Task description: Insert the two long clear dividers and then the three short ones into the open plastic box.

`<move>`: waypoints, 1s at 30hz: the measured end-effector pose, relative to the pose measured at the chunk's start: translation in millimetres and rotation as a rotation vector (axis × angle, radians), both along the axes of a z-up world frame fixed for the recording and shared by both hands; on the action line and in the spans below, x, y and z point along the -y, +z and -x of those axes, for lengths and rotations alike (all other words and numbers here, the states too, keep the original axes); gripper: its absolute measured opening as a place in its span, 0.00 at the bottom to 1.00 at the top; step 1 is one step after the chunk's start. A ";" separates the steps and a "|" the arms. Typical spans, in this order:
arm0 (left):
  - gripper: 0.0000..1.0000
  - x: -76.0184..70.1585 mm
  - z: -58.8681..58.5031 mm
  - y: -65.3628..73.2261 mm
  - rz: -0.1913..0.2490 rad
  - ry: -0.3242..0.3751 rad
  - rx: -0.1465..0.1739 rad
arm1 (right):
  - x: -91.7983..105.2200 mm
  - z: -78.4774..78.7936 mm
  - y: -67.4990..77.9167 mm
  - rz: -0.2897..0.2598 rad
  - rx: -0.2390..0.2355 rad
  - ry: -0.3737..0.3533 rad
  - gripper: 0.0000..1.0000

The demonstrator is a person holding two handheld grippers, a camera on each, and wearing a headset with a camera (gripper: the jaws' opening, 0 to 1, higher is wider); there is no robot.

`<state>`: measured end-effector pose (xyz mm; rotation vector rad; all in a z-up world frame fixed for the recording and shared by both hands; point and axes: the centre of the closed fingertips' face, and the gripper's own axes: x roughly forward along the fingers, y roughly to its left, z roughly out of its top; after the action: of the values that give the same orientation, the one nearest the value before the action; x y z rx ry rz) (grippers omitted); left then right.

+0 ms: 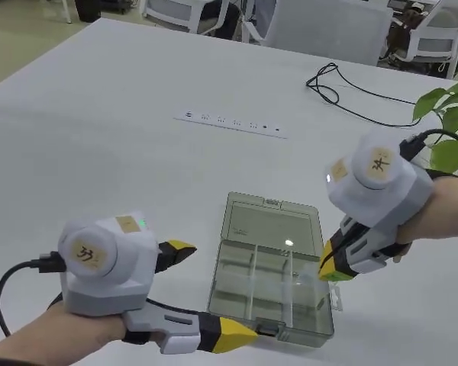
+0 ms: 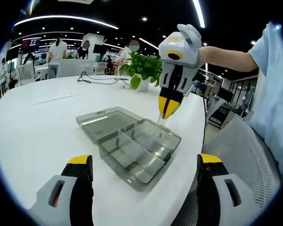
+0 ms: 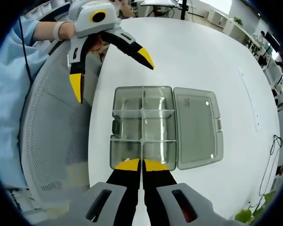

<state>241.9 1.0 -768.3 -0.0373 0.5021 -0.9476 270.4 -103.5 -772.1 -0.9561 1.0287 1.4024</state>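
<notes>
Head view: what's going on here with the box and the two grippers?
A person works at a white table with a gripper in each hand. The right gripper is shut at the edge of the open plastic box, apparently pinching a clear divider. The left gripper hovers open beside the box, holding nothing. Some fitted dividers already stand inside; the lid lies flat.

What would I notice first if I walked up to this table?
Probably the smoky open plastic box at the near edge of the white table, with its lid lying flat behind it. The right gripper is shut on a clear divider at the box's right side. The left gripper is held wide open at its left.
</notes>
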 end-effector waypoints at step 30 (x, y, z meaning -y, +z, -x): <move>0.90 1.0 0.4 0.2 0.008 -0.004 0.001 | -2.6 0.8 -21.2 0.045 -0.004 0.055 0.03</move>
<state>241.5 0.0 -768.1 -0.0428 0.4979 -0.9534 269.6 -100.9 -793.3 -1.0212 1.0478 1.4325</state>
